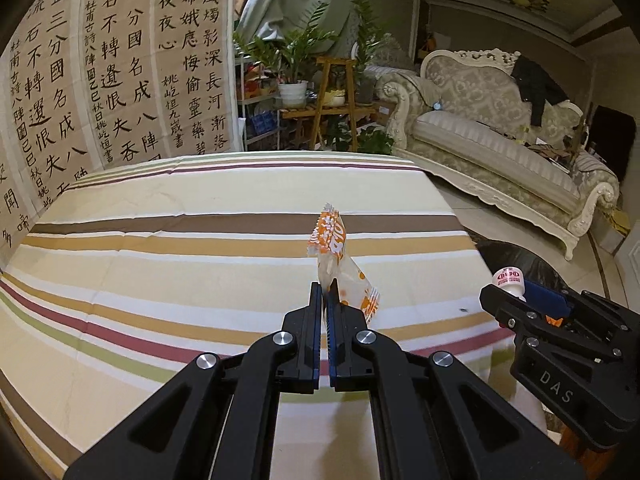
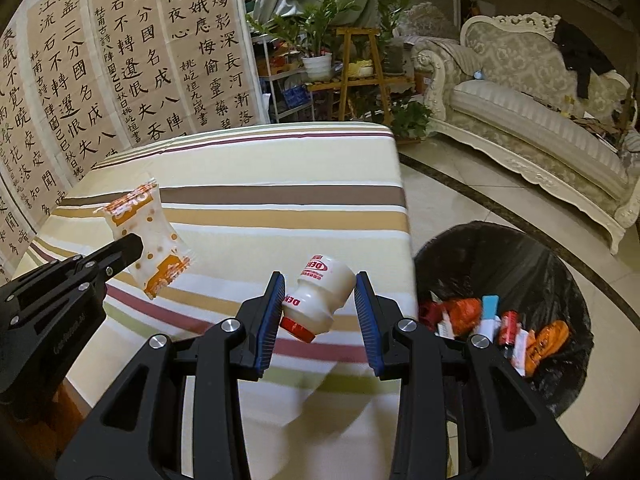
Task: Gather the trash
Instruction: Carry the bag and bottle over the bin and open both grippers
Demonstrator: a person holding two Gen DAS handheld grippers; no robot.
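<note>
A living room with calligraphy sheets (image 1: 120,60) hung on the wall, potted plants (image 2: 316,36) on a wooden stand and an ornate cream sofa (image 1: 500,120) surrounds a table covered by a cream tablecloth with brown, tan, maroon and green stripes (image 1: 180,240).

Over that cloth the left gripper (image 1: 326,294) has its jaws pressed together on a crinkled white-and-orange plastic snack wrapper (image 1: 334,256), which sticks up and forward past the fingertips; in the right wrist view the same wrapper (image 2: 150,232) hangs clear of the table. The right gripper (image 2: 320,300) is clamped on a small white plastic drink bottle with red lettering and a red foil cap (image 2: 316,292). The bottle sits tilted between the blue pads (image 2: 272,312), cap end angled back toward the gripper body and base pointing forward. In the left wrist view the bottle's end (image 1: 509,279) pokes out beyond the right gripper (image 1: 520,292).

Just to the right of the right jaws, on the tiled floor beside the table edge, stands a bin lined with a black plastic bag (image 2: 500,256). Red, orange and white wrappers and packets (image 2: 500,328) lie inside it.
</note>
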